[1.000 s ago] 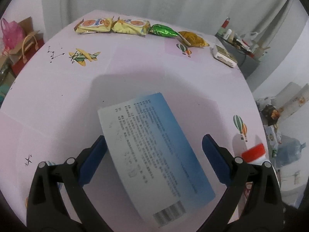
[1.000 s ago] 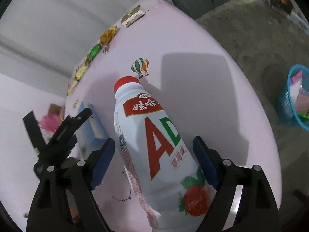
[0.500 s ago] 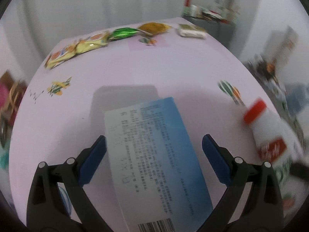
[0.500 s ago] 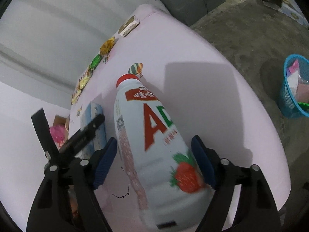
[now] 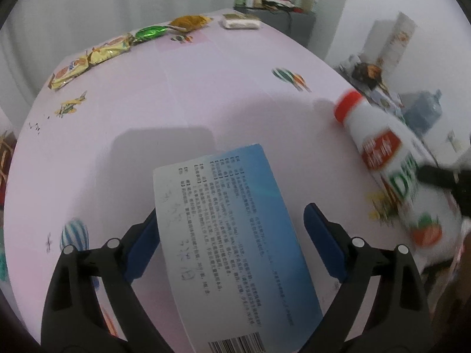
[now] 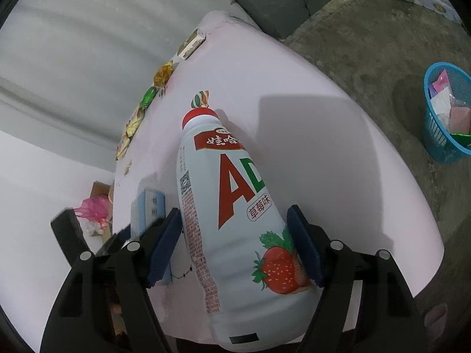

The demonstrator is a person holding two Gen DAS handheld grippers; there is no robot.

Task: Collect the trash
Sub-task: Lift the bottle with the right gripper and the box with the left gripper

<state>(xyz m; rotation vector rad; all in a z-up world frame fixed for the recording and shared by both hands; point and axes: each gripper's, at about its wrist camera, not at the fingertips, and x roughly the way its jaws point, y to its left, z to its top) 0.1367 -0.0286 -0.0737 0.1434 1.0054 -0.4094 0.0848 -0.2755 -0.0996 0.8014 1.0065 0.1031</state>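
Cardboard, blue and white, is filling the left wrist view: a flat printed box (image 5: 235, 235) is sitting between the left gripper (image 5: 232, 241) fingers. Its left edge is touching the left pad, but a clear gap is showing before the right pad, so the fingers are standing apart, not clamping. The box is looking light and stiff with crushable walls; its long edges are seeming the sensible place to pinch. Whether it is resting on the pink tablecloth (image 5: 164, 111) or hanging just above it, I cannot tell. Along the far edge, snack wrappers (image 5: 88, 64), a green wrapper (image 5: 151, 33), a gold wrapper (image 5: 191, 23) and a small white pack (image 5: 240, 23) are waiting in a row, well apart from the box. On the right, blurred, the bottle is showing.

Over to the right wrist view: the right gripper (image 6: 235, 247) is squeezing a white plastic drink bottle (image 6: 229, 206) with a red cap, both pads pressing its lower body beside the strawberry print. It is looking smooth, possibly slippery, and dentable if empty. A blue basket (image 6: 435, 135), already holding rubbish, is standing on the floor to the far right, past the table edge, and nothing is blocking the way there.
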